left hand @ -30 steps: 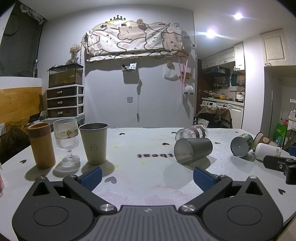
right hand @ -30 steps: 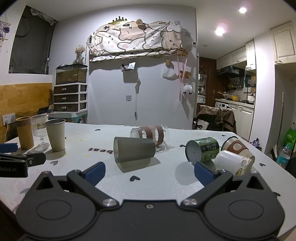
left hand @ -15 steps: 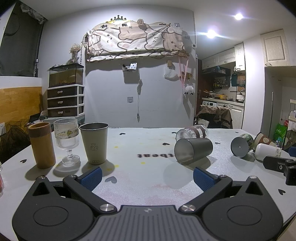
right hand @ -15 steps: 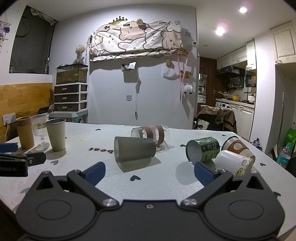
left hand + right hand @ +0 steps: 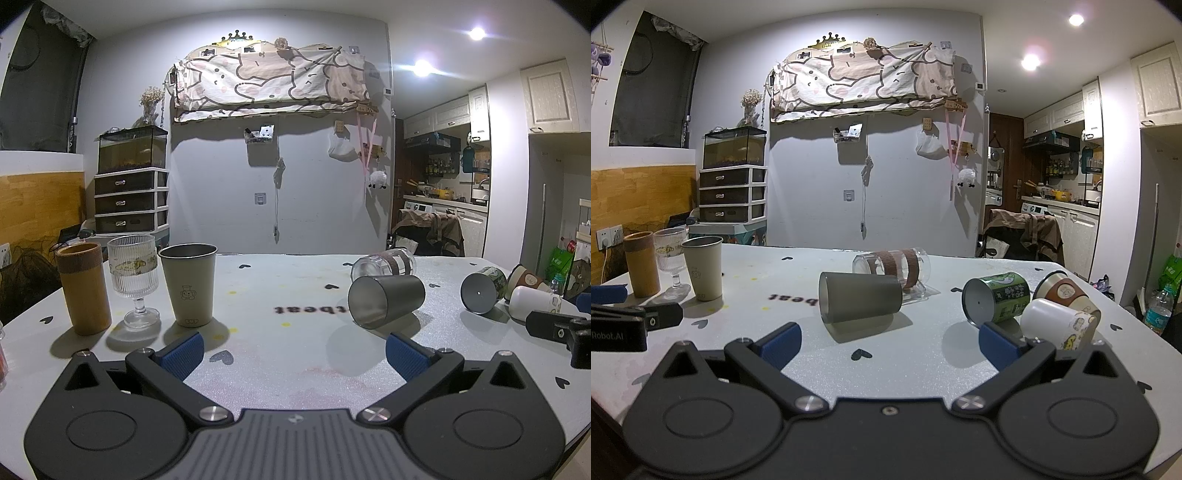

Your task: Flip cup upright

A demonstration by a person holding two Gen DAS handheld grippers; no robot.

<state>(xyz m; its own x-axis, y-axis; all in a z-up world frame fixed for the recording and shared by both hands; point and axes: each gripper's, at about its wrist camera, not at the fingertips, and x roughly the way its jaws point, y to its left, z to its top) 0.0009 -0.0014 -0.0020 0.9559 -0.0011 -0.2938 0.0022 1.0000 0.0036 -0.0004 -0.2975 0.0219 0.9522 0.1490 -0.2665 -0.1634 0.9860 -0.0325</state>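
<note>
Progress: three cups upright at surface [image 5: 280, 354] left: bamboo cup [image 5: 83, 288], glass goblet [image 5: 135, 277], metal cup [image 5: 188, 282].
Five on side: grey cup [image 5: 858, 297] centre, glass cup [image 5: 892, 266] behind it, green cup [image 5: 997, 297], brown cup [image 5: 1062, 291], white cup [image 5: 1054, 323] right.
Left hand-held gripper [image 5: 293, 349], right hand-held gripper [image 5: 888, 341]: both spread apart, empty, short of cups.
Flip of grey cup not yet begun.

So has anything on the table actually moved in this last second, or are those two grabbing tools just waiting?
Nothing visibly changed. The left tool and the right tool hang open in the same spots, holding nothing. The grey metal cup lies on its side as before, as do the other tipped cups near it, and the three upright ones stand where they were.
</note>
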